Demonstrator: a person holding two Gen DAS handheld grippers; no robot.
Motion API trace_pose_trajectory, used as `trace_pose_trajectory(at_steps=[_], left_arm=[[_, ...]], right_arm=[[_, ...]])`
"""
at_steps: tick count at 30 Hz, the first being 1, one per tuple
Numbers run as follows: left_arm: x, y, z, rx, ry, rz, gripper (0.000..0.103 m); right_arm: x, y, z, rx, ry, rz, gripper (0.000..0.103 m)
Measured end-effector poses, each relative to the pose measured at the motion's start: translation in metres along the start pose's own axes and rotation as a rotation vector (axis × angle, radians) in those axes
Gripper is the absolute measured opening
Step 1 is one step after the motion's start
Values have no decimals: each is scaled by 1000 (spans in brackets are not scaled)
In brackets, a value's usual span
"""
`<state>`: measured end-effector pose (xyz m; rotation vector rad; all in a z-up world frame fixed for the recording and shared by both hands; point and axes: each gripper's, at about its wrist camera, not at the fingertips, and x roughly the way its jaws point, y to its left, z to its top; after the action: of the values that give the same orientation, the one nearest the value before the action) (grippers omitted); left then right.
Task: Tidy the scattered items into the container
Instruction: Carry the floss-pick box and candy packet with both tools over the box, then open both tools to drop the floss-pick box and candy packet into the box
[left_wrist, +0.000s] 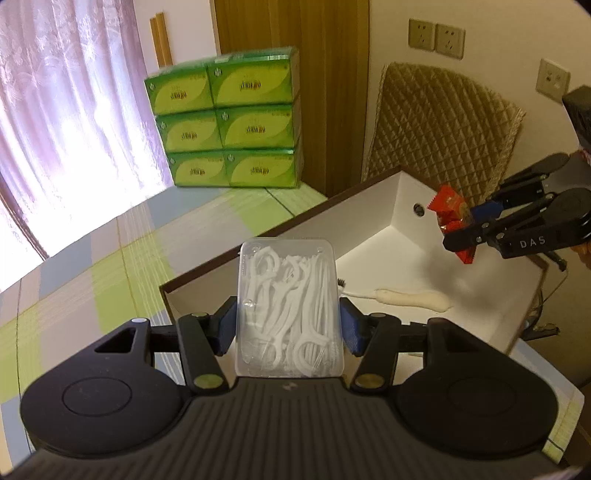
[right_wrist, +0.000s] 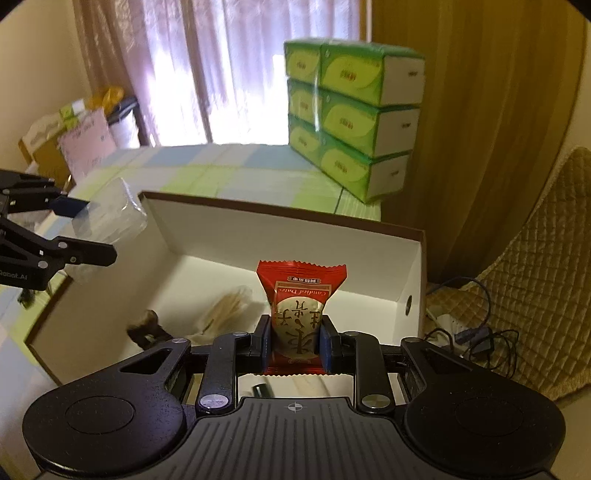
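My left gripper (left_wrist: 288, 325) is shut on a clear plastic box of white floss picks (left_wrist: 288, 310), held over the near corner of the white cardboard box (left_wrist: 402, 206). In the right wrist view the floss box (right_wrist: 110, 214) hangs above the cardboard box's left rim (right_wrist: 155, 221), with the left gripper (right_wrist: 99, 229) on it. My right gripper (right_wrist: 295, 339) is shut on a red and gold candy packet (right_wrist: 299, 306), above the inside of the box. From the left wrist view the right gripper (left_wrist: 469, 225) and the packet (left_wrist: 448, 206) show over the box's far side.
A cream brush-like item (left_wrist: 413, 299) lies on the box floor, and a packet of sticks (right_wrist: 229, 306) and a dark item (right_wrist: 147, 325) also lie inside. Stacked green tissue packs (left_wrist: 229, 122) stand behind on the checked tablecloth (left_wrist: 92, 266). A quilted chair (left_wrist: 443, 125) and cables (right_wrist: 480, 332) are at right.
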<state>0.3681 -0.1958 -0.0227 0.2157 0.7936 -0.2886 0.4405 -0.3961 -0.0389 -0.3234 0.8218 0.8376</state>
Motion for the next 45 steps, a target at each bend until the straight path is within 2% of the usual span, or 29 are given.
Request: trace_pose_trajectory(at_steps=[22,36,38,39,45], left_arm=[[87,0,9,-10,152,18,51],[115,0,11,-14,196,17,52],[118,1,11,-19,203,30,55],[118,1,10,-19,201,36,61],[116,4,12,-15,192,57,67]], right_arm=[[73,-22,21,-109,116,38,28],[83,-26,22,-124,130,28,28],[84,-26,22,-123,131,28,28],[84,-25,22,-124,132,28,28],[85,-23,22,-130,137,24,28]])
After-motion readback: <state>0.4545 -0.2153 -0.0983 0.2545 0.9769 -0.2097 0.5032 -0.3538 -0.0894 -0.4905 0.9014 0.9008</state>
